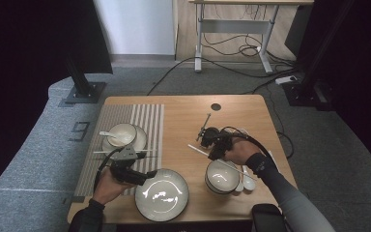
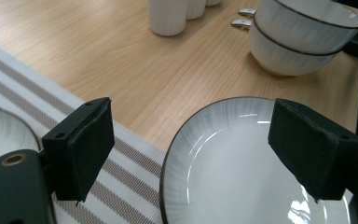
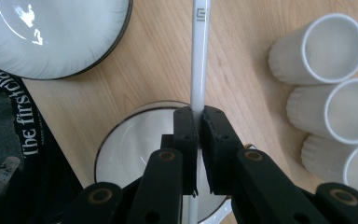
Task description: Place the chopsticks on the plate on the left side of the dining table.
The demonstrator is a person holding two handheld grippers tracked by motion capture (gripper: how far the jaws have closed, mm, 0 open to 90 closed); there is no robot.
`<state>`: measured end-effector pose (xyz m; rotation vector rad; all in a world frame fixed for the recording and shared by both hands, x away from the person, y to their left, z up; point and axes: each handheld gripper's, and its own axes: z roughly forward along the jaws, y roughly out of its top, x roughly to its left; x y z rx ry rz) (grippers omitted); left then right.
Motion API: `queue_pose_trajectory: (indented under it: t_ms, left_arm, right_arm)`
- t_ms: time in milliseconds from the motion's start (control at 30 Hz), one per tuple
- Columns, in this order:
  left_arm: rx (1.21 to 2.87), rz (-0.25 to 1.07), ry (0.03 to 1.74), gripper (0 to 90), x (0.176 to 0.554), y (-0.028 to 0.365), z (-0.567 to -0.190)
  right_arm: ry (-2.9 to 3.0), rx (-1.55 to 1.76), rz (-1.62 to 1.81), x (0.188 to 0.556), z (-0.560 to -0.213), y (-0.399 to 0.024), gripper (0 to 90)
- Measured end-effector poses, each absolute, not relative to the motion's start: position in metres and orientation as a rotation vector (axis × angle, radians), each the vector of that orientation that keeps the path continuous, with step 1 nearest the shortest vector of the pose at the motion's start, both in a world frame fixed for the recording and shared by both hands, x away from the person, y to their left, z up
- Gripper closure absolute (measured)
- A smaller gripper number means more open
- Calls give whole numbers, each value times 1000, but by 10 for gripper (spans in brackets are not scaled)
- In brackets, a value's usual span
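Your right gripper has its jaws pressed together on a white chopstick, pinched partway along its shaft, so the stick's long axis runs straight on out of the jaws and a shorter tail passes back under them. In the high view that same gripper hangs just above the stacked bowls near the table's right edge, the chopstick slanting out towards the table's middle. The place setting lies to your left: the striped mat with a small bowl and spoon. Your left gripper is spread wide and empty, poised over the rim of the big plate; it is nearer the mat, but the right one carries the stick.
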<state>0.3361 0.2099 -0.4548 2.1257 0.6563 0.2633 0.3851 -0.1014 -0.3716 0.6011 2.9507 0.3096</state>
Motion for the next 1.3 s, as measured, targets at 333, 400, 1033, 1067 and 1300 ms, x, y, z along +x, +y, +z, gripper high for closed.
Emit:
queue_pose_trajectory:
  t_ms: [333,400,1033,1067,1300]
  left_arm:
    - [2160,248,556,183,348,189,-439]
    - [2165,237,528,196,350,185,-436]
    - [2189,165,352,380,359,150,-427]
    - [2190,162,347,391,359,149,-427]
    - [2190,129,308,516,358,146,-427]
  right_arm:
    - [2995,488,305,382,-374,-80,844]
    - [3001,462,308,381,-374,-76,844]
    - [3062,292,290,371,-375,-53,844]
    - [3063,284,295,370,-375,-52,844]
    - [3075,251,300,367,-376,-49,844]
